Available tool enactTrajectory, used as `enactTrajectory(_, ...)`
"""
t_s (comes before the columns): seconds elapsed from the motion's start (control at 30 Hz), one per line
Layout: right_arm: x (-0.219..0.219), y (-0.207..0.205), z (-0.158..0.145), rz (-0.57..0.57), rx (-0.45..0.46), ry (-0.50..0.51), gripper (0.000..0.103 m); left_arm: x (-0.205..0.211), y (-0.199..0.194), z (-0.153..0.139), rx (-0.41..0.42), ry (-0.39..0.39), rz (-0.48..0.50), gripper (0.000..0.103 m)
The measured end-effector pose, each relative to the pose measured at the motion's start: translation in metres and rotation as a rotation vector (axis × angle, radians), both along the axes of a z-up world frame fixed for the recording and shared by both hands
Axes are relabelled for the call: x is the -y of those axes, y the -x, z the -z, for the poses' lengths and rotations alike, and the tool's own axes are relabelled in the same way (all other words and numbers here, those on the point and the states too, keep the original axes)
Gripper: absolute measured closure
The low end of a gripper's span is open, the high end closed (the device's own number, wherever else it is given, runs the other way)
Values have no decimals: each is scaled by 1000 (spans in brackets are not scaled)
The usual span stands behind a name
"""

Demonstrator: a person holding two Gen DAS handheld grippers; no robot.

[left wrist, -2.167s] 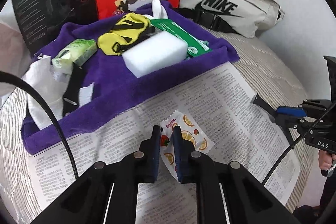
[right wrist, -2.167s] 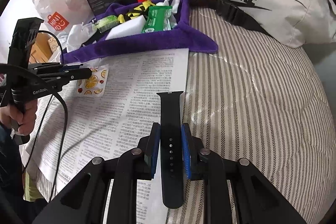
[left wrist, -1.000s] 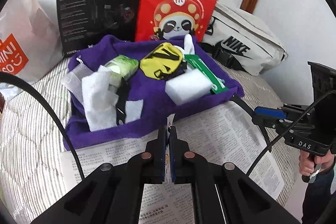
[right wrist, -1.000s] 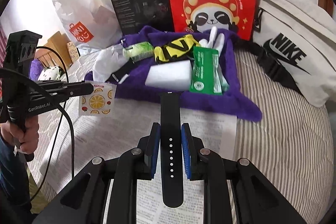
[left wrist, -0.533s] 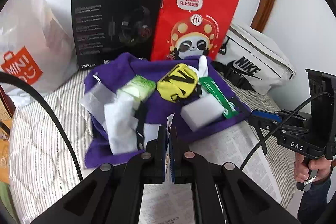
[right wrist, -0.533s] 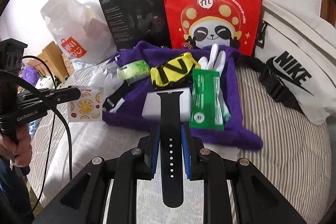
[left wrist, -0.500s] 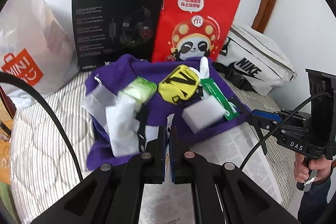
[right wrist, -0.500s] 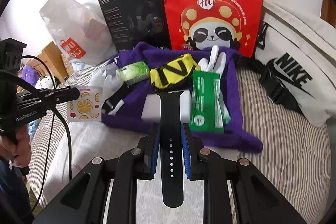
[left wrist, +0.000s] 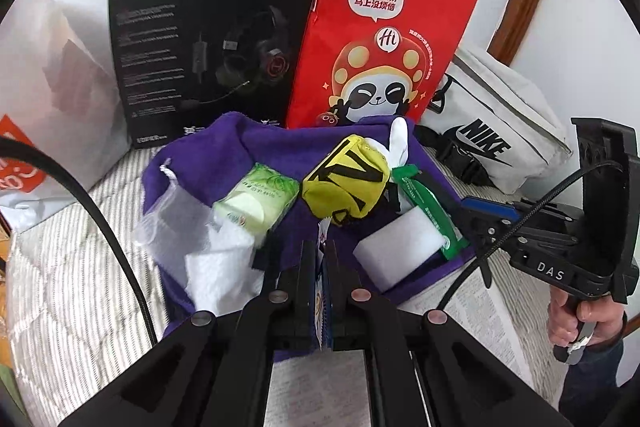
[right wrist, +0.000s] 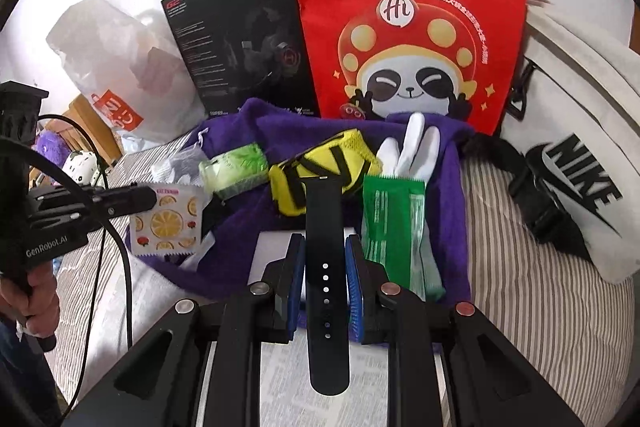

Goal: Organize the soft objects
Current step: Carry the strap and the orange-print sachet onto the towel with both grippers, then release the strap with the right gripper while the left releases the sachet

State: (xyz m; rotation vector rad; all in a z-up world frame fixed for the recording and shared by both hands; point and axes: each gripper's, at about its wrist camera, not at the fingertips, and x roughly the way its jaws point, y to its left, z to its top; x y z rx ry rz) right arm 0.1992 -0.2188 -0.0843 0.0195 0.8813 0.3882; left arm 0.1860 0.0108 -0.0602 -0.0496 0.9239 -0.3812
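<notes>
My left gripper (left wrist: 320, 253) is shut on a fruit-print sachet (left wrist: 322, 229), seen edge-on, above the near edge of a purple towel (left wrist: 248, 143). In the right wrist view the sachet (right wrist: 168, 223) hangs flat from that gripper (right wrist: 150, 199) at the towel's left. My right gripper (right wrist: 324, 247) is shut on a black watch strap (right wrist: 324, 211), which points over the towel (right wrist: 452, 187). On the towel lie a green tissue pack (left wrist: 260, 199), a yellow pouch (left wrist: 348, 183), a white sponge (left wrist: 400, 247), a green packet (right wrist: 392, 227) and a white glove (right wrist: 408, 151).
A red panda bag (left wrist: 380, 39) and a black headset box (left wrist: 212, 39) stand behind the towel. A white Nike bag (right wrist: 580, 155) lies at the right, a white plastic bag (right wrist: 116, 67) at the left. Newspaper (left wrist: 480, 303) covers the striped bedcover (right wrist: 540, 287) in front.
Both grippers have moved forward from over the newspaper to the towel's near edge, each still carrying its object. The towel and the bags behind it now look larger and closer.
</notes>
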Motion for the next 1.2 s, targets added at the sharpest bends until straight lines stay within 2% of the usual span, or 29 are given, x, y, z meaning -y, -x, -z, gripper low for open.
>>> enactTrajectory(0.37, -6, -46, 10, 4, 1, 33, 83, 17, -34, 19, -62, 49, 22, 99)
enactTrajectory(0.6, -9, -62, 20, 2, 8, 83, 83, 21, -47, 26, -87, 49, 28, 99)
enactTrajectory(0.97, -8, -69, 39, -5, -37, 97, 83, 22, -61, 42, -119, 3, 9, 98)
enactTrajectory(1.13, -6, -70, 40, -11, -48, 85, 82, 22, -64, 45, -118, -39, -9, 95)
enactTrajectory(1.2, -5, -70, 41, -12, -53, 79, 82, 23, -64, 46, -114, -69, -14, 91)
